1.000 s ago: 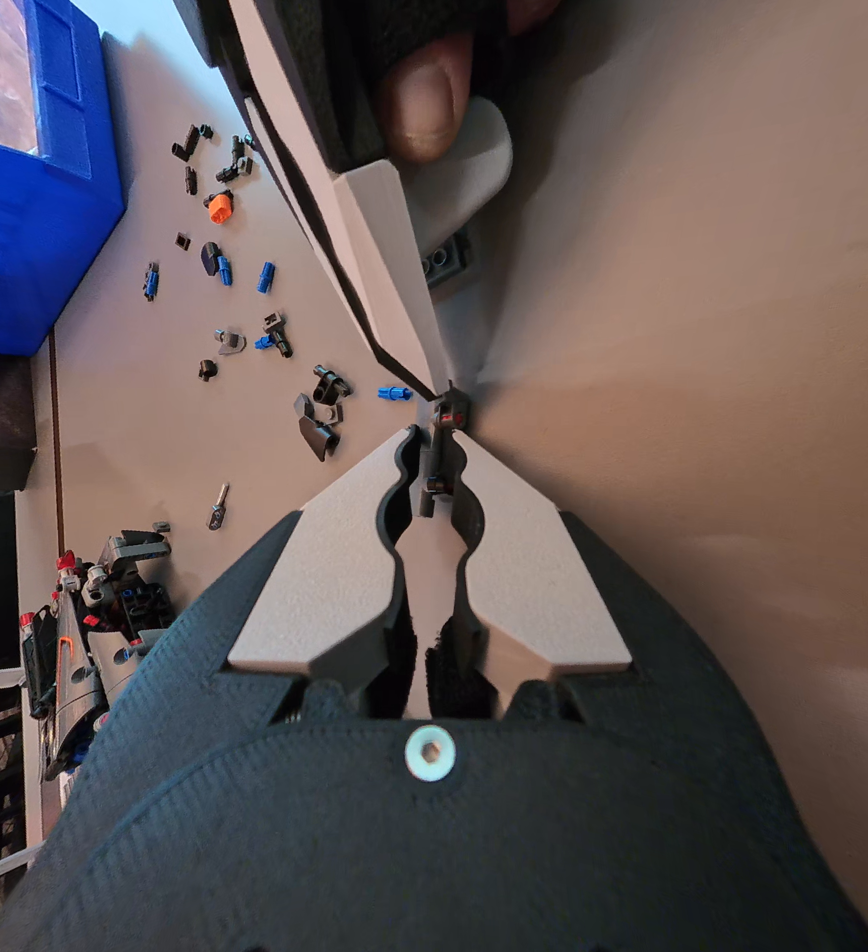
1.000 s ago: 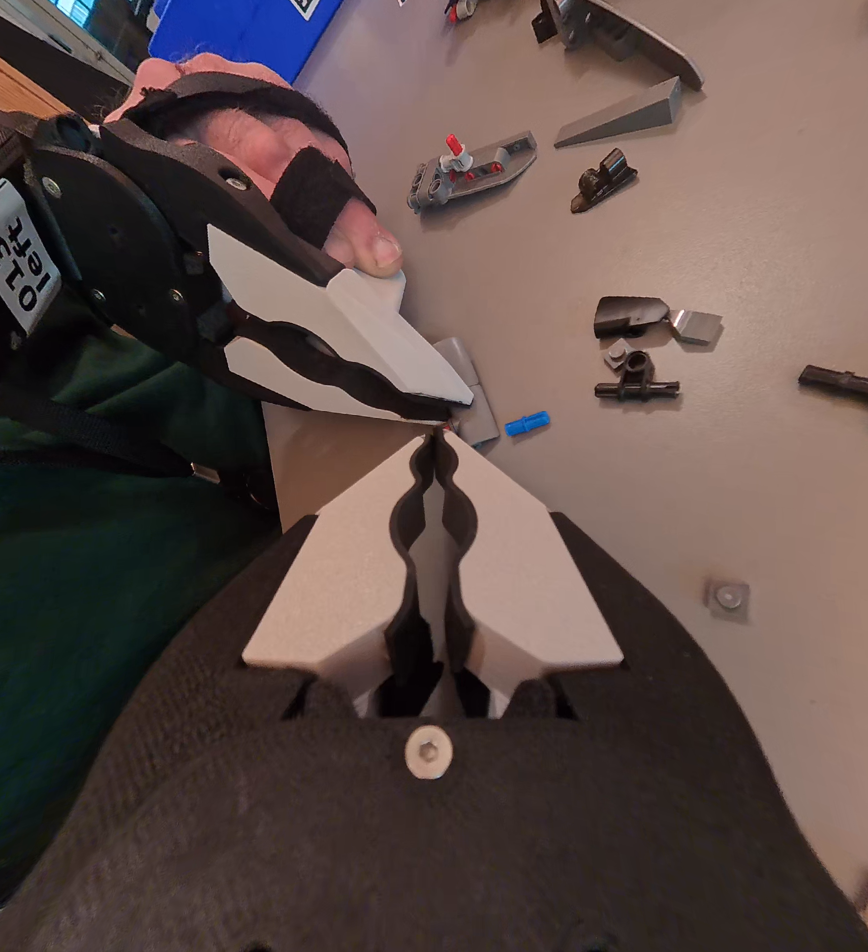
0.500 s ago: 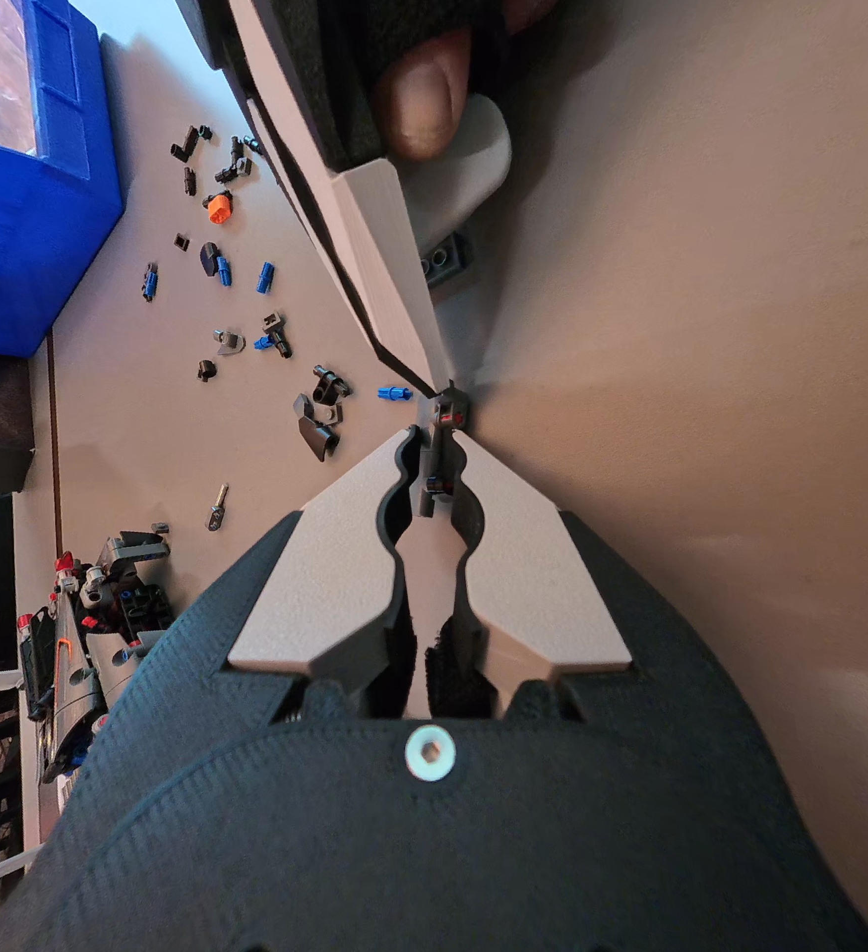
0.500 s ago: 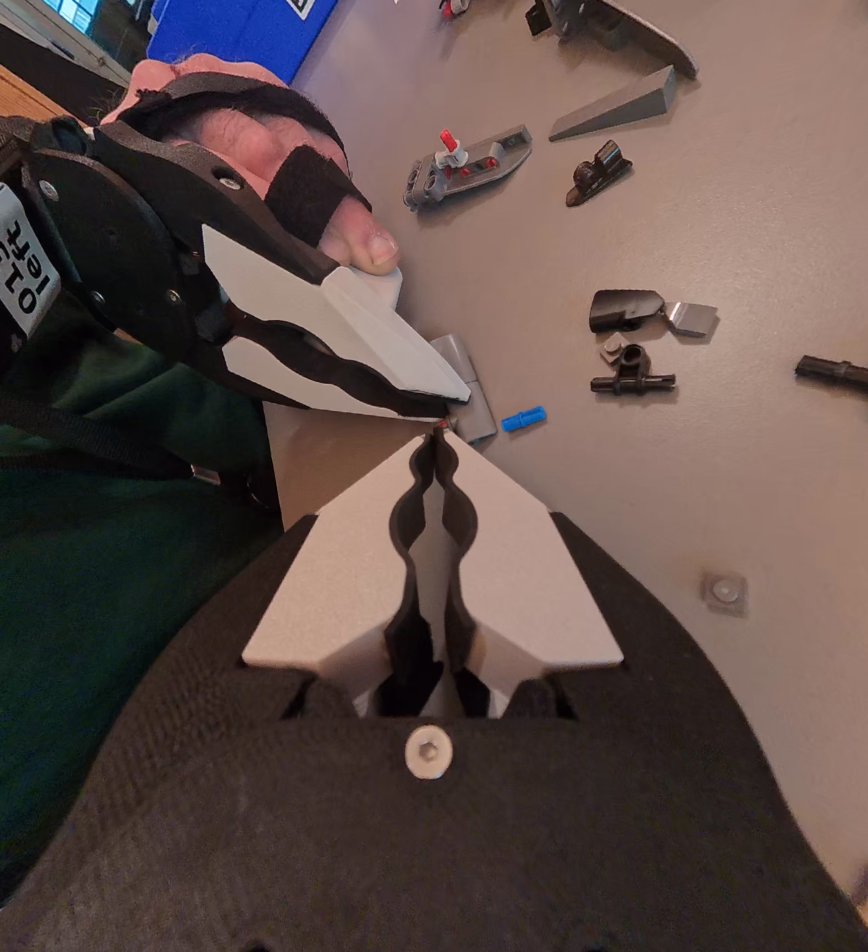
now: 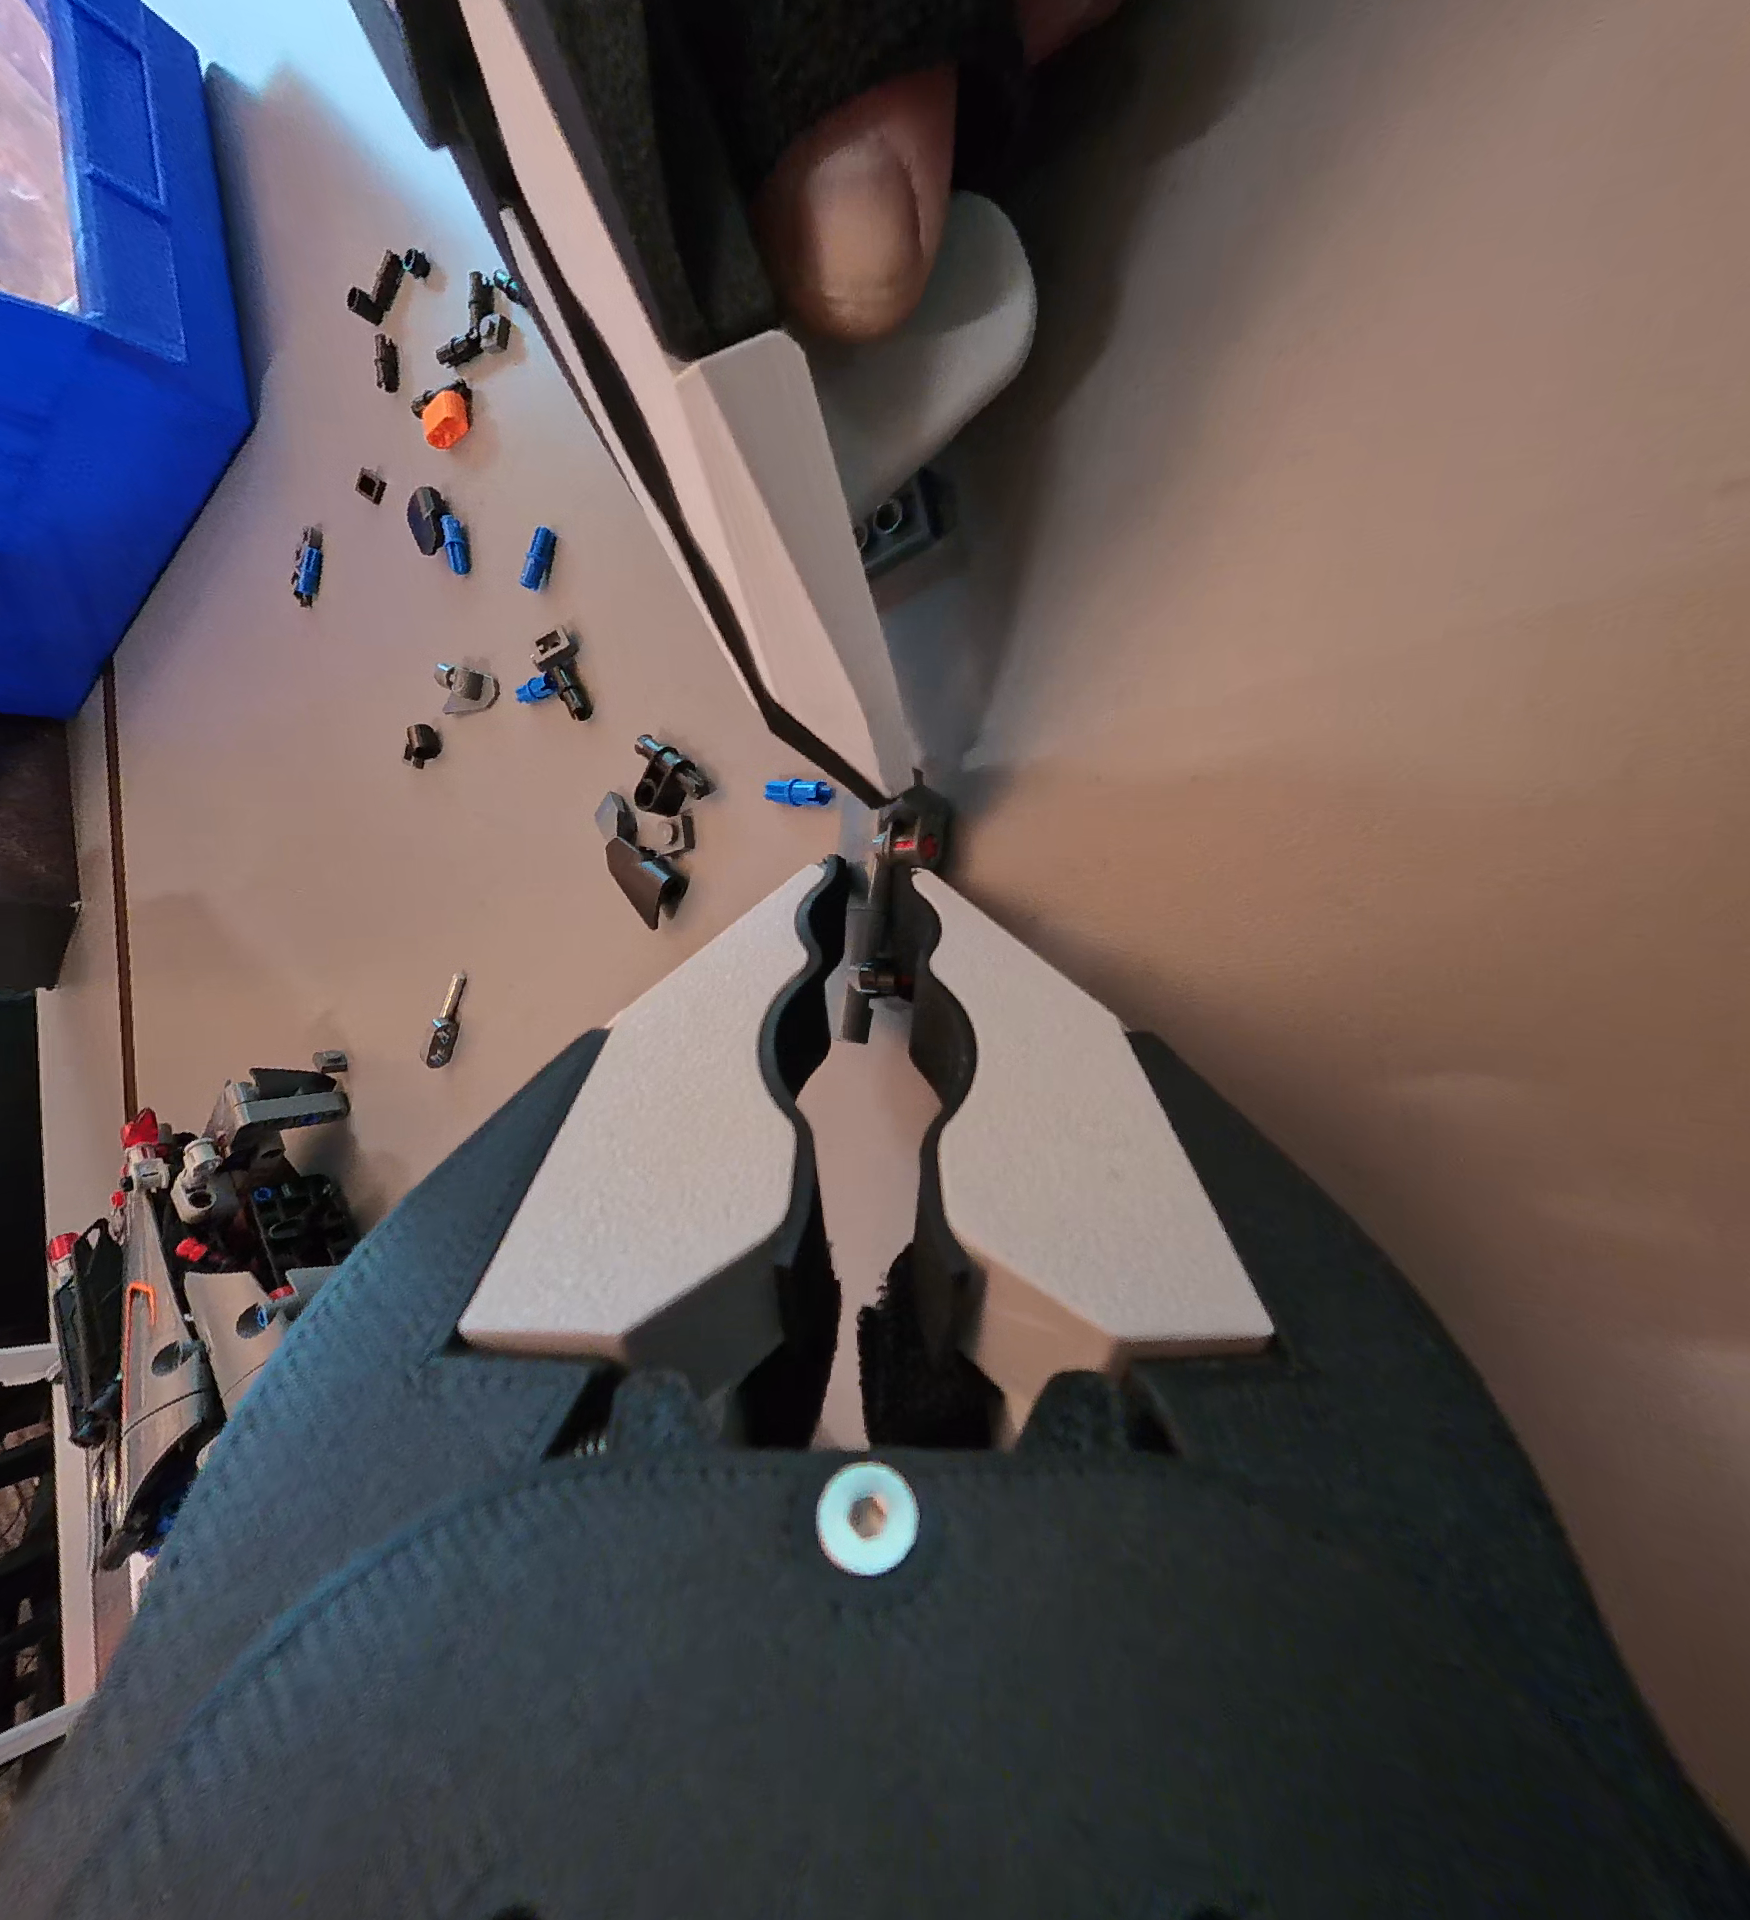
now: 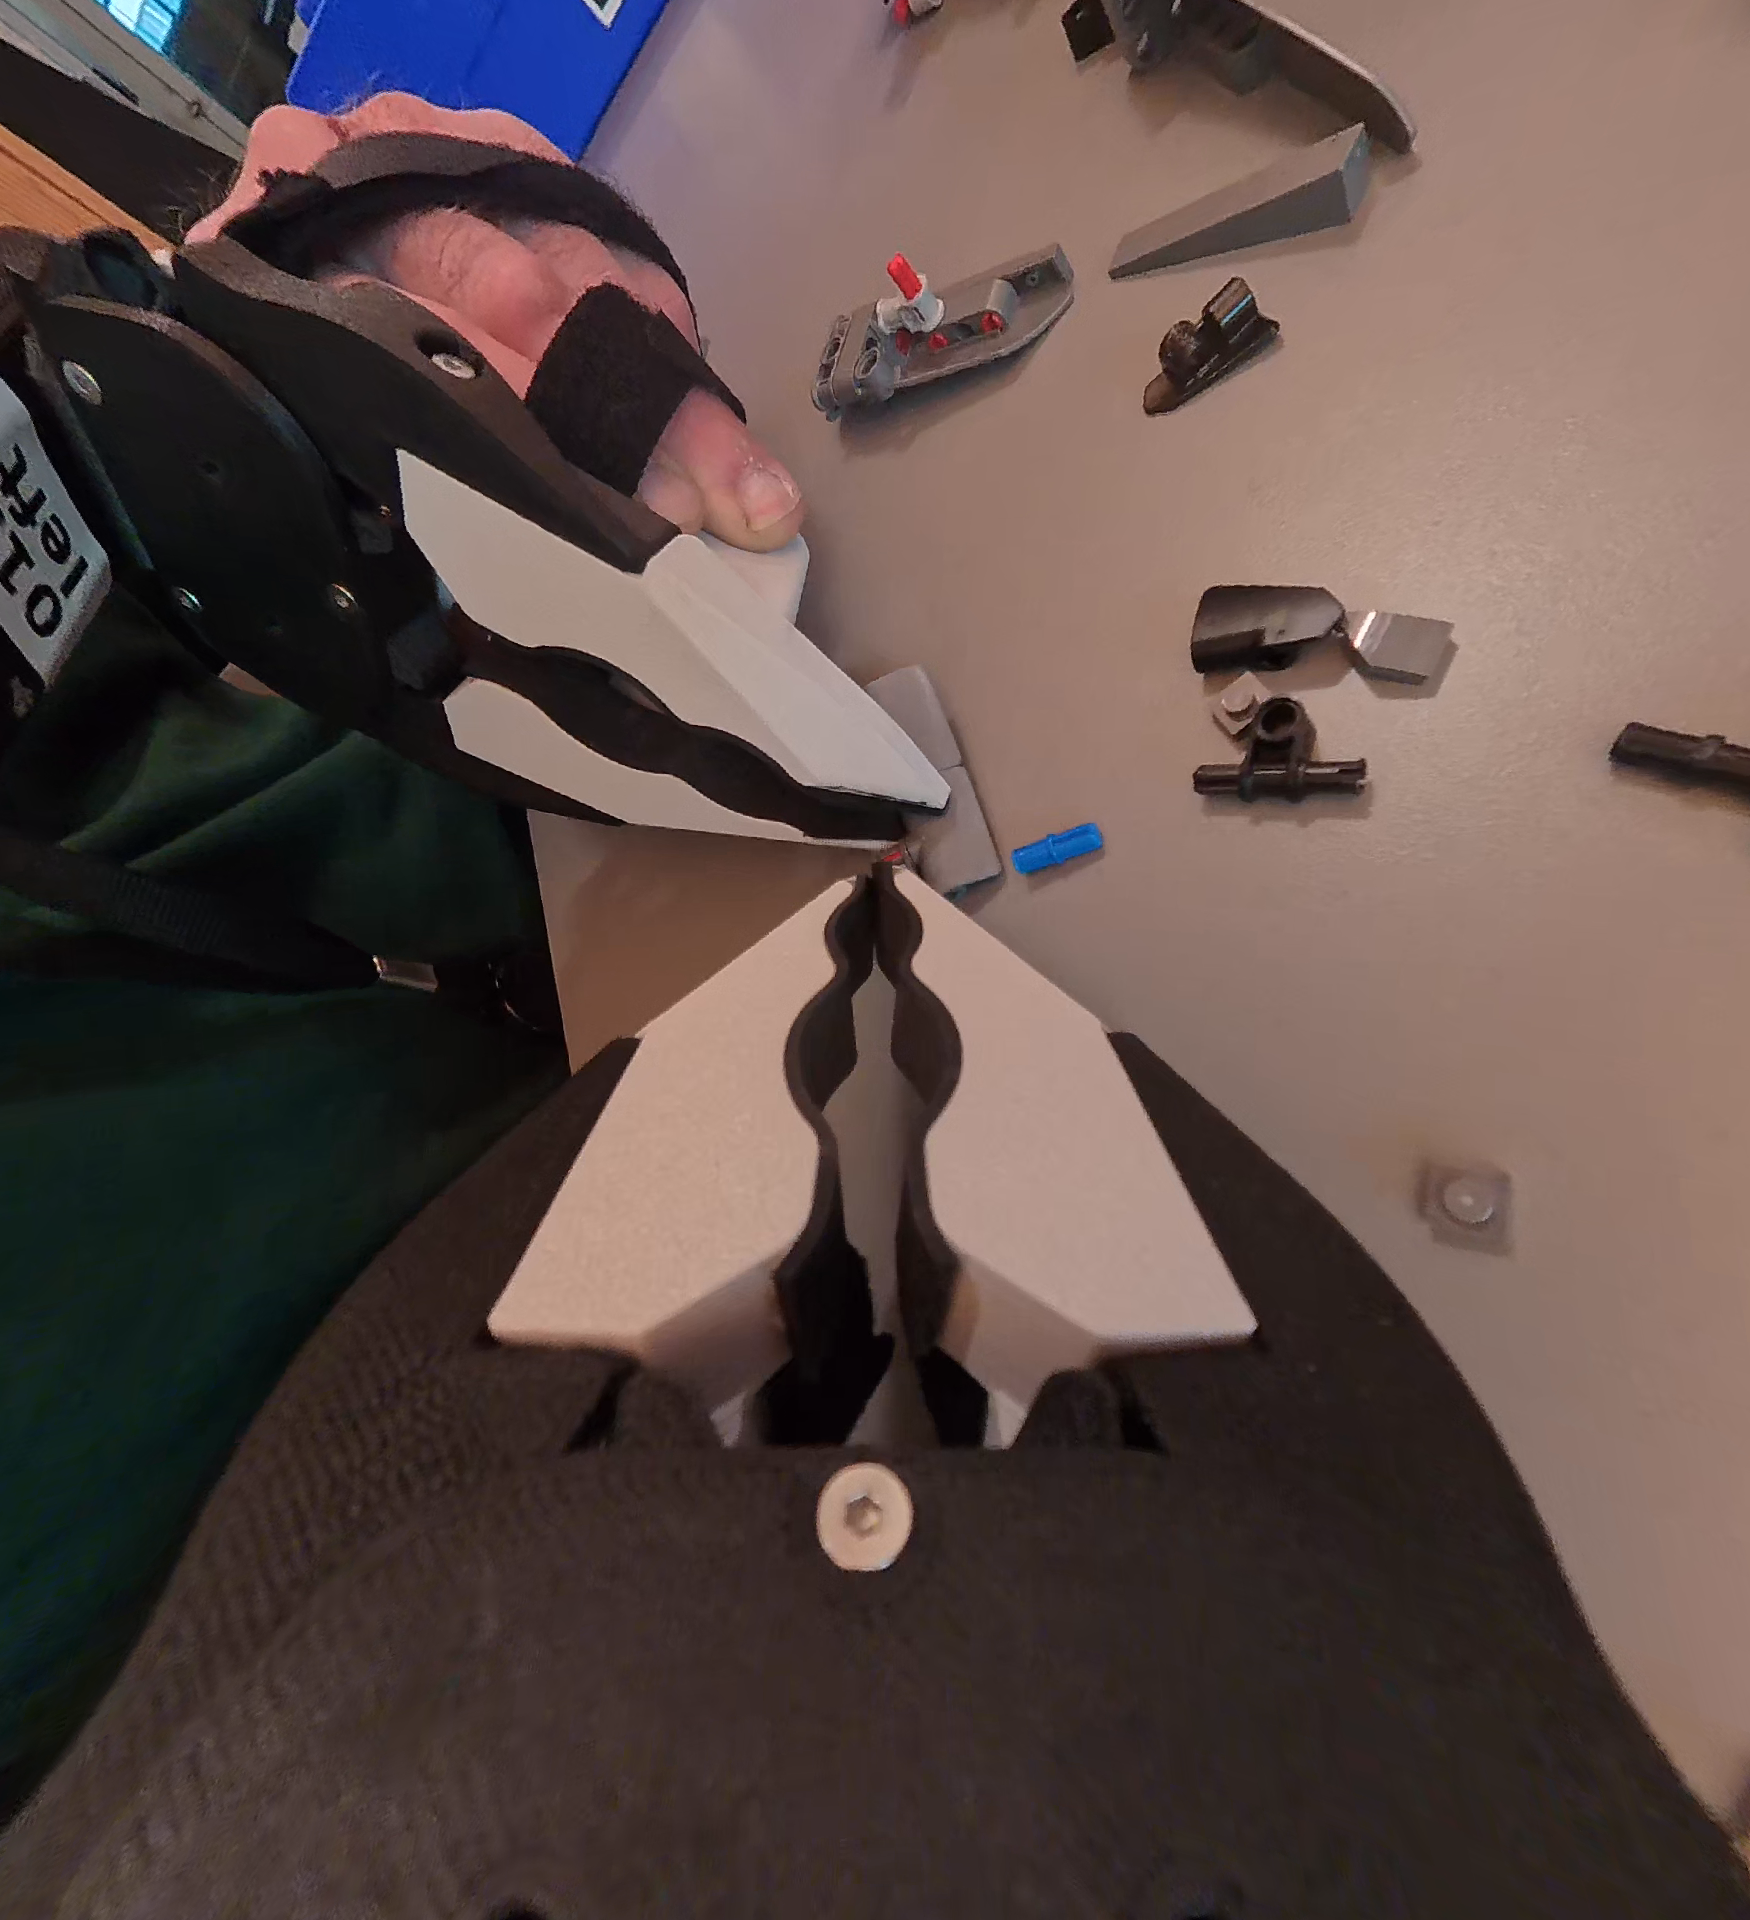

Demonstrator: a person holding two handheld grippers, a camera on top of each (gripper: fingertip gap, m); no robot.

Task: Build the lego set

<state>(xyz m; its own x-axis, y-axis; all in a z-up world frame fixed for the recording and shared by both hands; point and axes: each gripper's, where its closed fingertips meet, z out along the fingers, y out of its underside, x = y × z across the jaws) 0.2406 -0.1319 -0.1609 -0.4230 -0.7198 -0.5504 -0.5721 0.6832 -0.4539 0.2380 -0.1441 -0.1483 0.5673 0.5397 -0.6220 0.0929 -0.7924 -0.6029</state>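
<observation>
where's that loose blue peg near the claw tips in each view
Left wrist view: blue peg lies on the table, just left of the meeting claw tips, mid-frame.
Right wrist view: blue peg lies just right of the claw tips, beside a grey tile.
Shared landmark: the black cross-shaped connector.

We see only part of the small dark piece (image 5: pixel 881 935); our left tool (image 5: pixel 876 878) covers the rest, and the blue box (image 5: pixel 40 436) is cropped.
</observation>
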